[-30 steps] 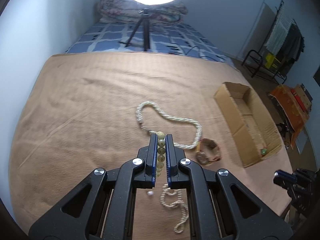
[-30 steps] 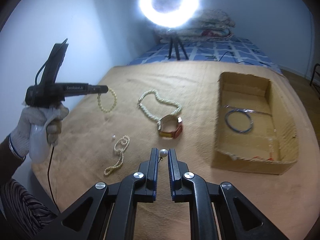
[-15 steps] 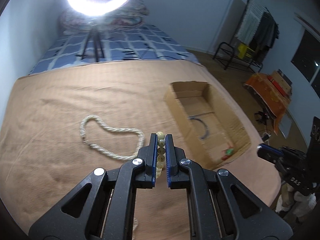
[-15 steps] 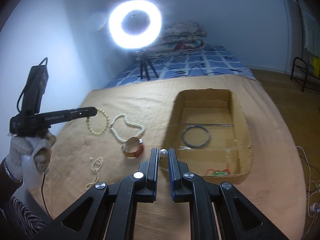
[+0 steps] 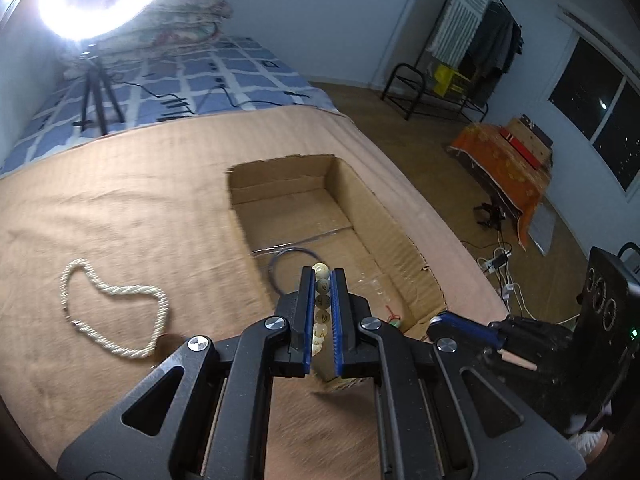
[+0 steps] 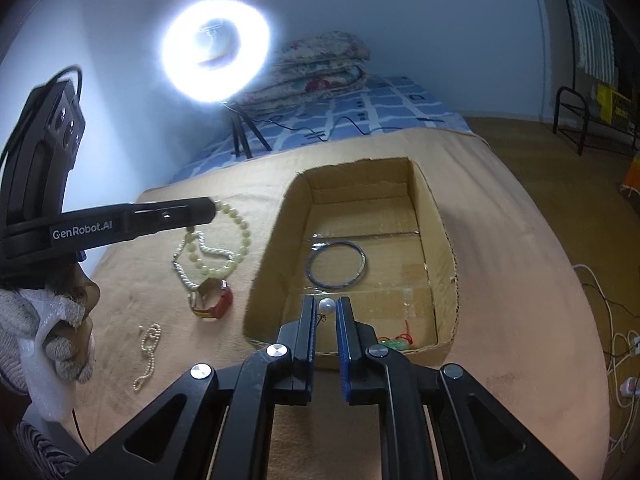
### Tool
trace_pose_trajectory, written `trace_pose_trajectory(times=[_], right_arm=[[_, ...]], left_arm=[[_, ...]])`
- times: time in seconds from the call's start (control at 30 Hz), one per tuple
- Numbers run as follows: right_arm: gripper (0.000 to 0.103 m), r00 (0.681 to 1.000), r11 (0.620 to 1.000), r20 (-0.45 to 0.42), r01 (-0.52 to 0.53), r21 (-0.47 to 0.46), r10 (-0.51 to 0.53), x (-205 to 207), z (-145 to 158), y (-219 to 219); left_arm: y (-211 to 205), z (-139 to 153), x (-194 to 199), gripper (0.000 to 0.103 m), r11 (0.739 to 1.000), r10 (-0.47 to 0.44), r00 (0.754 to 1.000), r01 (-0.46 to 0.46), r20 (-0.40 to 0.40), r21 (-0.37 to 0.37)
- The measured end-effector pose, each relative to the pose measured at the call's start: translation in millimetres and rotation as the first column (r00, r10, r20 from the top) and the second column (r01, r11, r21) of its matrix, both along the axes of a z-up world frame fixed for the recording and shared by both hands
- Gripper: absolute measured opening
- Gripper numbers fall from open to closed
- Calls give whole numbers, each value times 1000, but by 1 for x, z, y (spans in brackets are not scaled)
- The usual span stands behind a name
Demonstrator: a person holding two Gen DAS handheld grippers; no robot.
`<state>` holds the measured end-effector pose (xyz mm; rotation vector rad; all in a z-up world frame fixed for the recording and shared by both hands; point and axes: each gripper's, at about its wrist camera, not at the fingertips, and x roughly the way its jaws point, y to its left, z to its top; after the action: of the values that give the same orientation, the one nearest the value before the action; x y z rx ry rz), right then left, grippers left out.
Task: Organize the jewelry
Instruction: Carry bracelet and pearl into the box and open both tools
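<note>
Two grippers hang over the cardboard box (image 6: 438, 216): the left gripper (image 5: 323, 280) is clamped on a cream bead bracelet (image 6: 236, 236), whose loop dangles beside the box wall, and the right gripper (image 6: 325, 307) pinches a pearl earring (image 6: 327, 305) above the box's near end. Inside lie a blue bangle (image 6: 336, 265) and a green charm (image 6: 394, 344). On the tan blanket (image 6: 512, 280) rest a twisted pearl necklace (image 5: 116, 312), a red watch (image 6: 212, 300) and a thin pearl strand (image 6: 149, 350).
</note>
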<state>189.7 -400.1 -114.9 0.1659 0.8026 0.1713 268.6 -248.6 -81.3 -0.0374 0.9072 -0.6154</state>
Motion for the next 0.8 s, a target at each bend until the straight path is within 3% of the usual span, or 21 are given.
trace_pose_trajectory(times=[0.3, 0.8], right_arm=[[7, 999, 999, -23, 38, 7, -38, 7, -10, -13], [8, 996, 998, -56, 69, 14, -68, 13, -22, -21]], left_arm=[[-38, -31, 7, 5, 999, -28, 998, 30, -50, 41], [-51, -65, 7, 5, 993, -37, 994, 48, -100, 105]])
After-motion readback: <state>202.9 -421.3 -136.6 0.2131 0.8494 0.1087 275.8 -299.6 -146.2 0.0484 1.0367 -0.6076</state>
